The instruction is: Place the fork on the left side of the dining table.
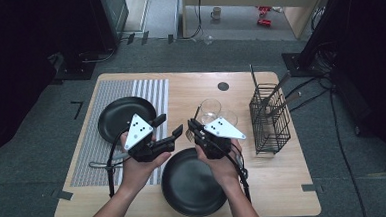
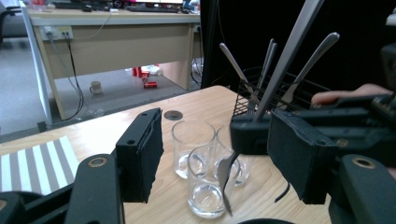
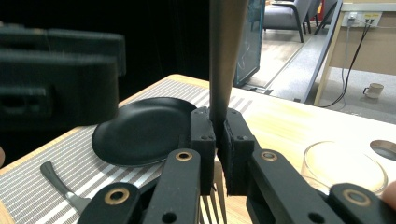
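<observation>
My right gripper is shut on a metal fork, held upright between the two black plates. Its jaws clamp the fork's neck, with the handle rising above them and the tines hanging below. In the left gripper view the fork leans up and to the right out of those clamped jaws, its tines in front of the glasses. My left gripper faces it from the left, held above the table. It stands open, and its pads touch nothing.
One black plate lies on a striped placemat, another near the front edge. Clear glasses stand behind the grippers. A black wire basket with cutlery stands at the right. A loose utensil lies on the placemat.
</observation>
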A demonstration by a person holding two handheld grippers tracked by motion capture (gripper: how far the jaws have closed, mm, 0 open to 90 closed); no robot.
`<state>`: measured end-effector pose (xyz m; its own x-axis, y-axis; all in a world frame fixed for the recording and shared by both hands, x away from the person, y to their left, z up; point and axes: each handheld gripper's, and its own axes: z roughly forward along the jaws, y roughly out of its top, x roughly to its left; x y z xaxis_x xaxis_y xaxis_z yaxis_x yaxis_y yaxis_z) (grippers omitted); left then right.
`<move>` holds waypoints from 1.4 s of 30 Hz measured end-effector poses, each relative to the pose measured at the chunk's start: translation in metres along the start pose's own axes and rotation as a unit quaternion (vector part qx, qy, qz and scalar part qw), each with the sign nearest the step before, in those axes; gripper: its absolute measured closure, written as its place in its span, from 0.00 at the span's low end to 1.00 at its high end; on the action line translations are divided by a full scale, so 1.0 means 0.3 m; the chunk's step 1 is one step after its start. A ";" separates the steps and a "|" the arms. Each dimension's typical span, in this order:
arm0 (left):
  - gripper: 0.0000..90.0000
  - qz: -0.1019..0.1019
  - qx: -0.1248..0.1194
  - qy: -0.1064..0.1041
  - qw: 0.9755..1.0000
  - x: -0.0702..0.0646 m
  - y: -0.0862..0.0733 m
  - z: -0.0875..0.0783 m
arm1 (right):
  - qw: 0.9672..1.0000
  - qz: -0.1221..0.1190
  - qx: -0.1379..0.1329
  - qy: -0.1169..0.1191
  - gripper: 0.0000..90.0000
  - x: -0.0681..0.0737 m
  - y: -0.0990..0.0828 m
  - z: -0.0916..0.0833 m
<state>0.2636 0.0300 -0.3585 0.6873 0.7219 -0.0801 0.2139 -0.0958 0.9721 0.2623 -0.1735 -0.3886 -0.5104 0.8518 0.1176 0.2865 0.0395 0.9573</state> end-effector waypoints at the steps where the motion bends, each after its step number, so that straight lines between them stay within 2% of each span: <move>1: 0.40 0.001 -0.002 -0.001 1.000 -0.004 0.005 0.002 | 1.000 -0.001 0.000 0.000 0.95 0.002 -0.002 0.001; 12: 0.41 0.017 -0.014 -0.012 1.000 -0.044 0.045 0.019 | 1.000 -0.007 0.008 0.011 0.95 0.032 -0.016 0.011; 18: 0.45 0.026 -0.014 -0.010 1.000 -0.051 0.061 0.028 | 1.000 -0.013 0.010 0.016 0.95 0.051 -0.025 0.017; 24: 0.64 0.036 -0.024 0.003 0.999 -0.054 0.074 0.036 | 1.000 -0.018 0.010 0.019 0.95 0.062 -0.032 0.018; 29: 0.73 0.032 -0.018 0.002 0.999 -0.059 0.077 0.049 | 1.000 -0.017 0.012 0.020 0.95 0.066 -0.038 0.024; 32: 0.80 0.030 -0.015 -0.002 0.999 -0.059 0.075 0.054 | 1.000 -0.018 0.013 0.021 0.95 0.070 -0.042 0.026; 37: 0.95 0.016 -0.011 -0.020 1.000 -0.051 0.072 0.064 | 1.000 -0.018 0.015 0.020 0.95 0.070 -0.043 0.028; 42: 0.98 0.006 -0.010 -0.021 1.000 -0.033 0.071 0.064 | 1.000 -0.019 0.013 0.021 0.92 0.070 -0.043 0.026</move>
<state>0.2747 0.0075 -0.3412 0.7183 0.6914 -0.0772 0.1921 -0.0905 0.9772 0.2541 -0.1522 -0.4006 -0.5544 0.8271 0.0919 0.2869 0.0863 0.9541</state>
